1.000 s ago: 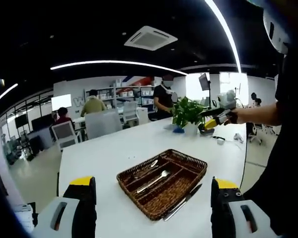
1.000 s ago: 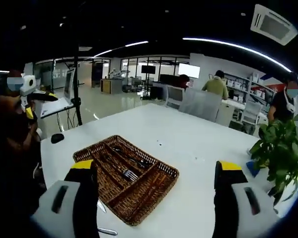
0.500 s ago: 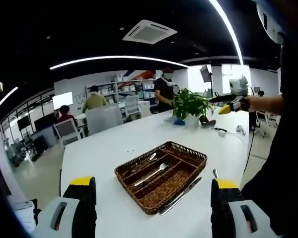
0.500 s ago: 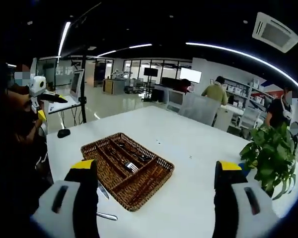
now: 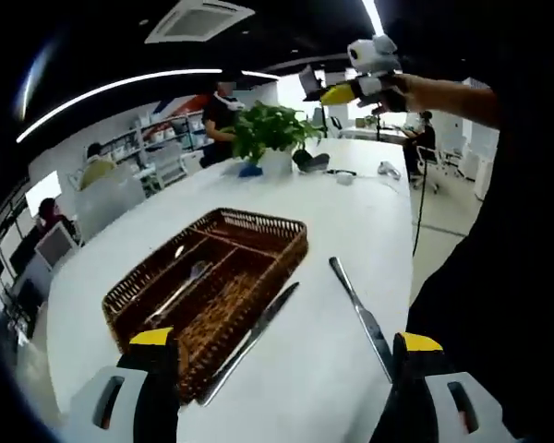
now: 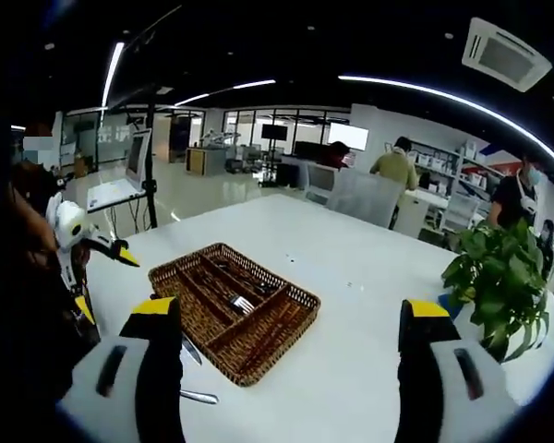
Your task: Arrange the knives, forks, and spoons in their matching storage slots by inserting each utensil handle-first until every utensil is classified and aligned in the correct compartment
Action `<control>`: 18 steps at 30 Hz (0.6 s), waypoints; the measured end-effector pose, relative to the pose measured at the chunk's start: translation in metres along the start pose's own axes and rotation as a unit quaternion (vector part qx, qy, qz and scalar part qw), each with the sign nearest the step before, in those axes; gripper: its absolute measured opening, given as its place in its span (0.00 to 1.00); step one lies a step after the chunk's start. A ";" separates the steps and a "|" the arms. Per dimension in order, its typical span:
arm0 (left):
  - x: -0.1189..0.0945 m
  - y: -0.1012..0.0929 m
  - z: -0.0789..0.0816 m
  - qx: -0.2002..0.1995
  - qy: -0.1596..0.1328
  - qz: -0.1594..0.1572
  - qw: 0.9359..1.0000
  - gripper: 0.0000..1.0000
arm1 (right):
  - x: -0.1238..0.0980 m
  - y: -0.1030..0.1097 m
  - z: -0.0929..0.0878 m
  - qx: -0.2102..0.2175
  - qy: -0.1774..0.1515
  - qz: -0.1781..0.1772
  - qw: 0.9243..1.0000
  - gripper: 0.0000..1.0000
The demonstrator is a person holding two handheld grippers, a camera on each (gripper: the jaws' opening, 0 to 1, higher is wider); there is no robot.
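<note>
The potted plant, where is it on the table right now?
In the left gripper view the potted plant stands at the table's far end, beyond the wicker tray; in the right gripper view it sits at the right edge.

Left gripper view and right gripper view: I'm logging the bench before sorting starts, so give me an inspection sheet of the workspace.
Surface: large white table.
Job's things: brown wicker cutlery tray holding a metal fork; two metal table knives lie outside it, first knife against the tray, second knife apart.
Clutter: potted green plant; small dark items near it, too small to tell.
Grippers: left tongs and right tongs open, holding nothing.
Cables: dark cable beyond the table edge.
Surroundings: office with seated people, shelves, ceiling lights.
</note>
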State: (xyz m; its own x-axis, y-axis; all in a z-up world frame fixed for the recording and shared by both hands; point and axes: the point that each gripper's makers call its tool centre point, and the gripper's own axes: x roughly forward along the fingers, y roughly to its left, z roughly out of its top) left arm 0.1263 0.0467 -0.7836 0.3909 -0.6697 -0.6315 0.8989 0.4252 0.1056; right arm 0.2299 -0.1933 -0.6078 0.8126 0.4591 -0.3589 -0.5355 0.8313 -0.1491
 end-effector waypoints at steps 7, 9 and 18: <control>0.028 -0.020 -0.011 -0.005 0.015 -0.017 1.000 1.00 | -0.007 0.000 -0.007 0.014 0.001 -0.008 1.000 0.99; 0.035 -0.022 -0.024 -0.021 0.034 -0.018 0.999 1.00 | -0.005 0.002 -0.008 0.013 0.001 -0.007 1.000 0.99; 0.066 -0.058 -0.044 -0.006 0.077 -0.061 0.995 1.00 | 0.005 0.041 -0.018 -0.017 0.027 0.057 0.998 0.99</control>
State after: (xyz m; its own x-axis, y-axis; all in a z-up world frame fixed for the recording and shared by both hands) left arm 0.0912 0.0046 -0.8653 0.2427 -0.6165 -0.7490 0.9355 0.3531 0.0125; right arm 0.2074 -0.1626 -0.6323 0.7326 0.5326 -0.4238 -0.6324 0.7629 -0.1346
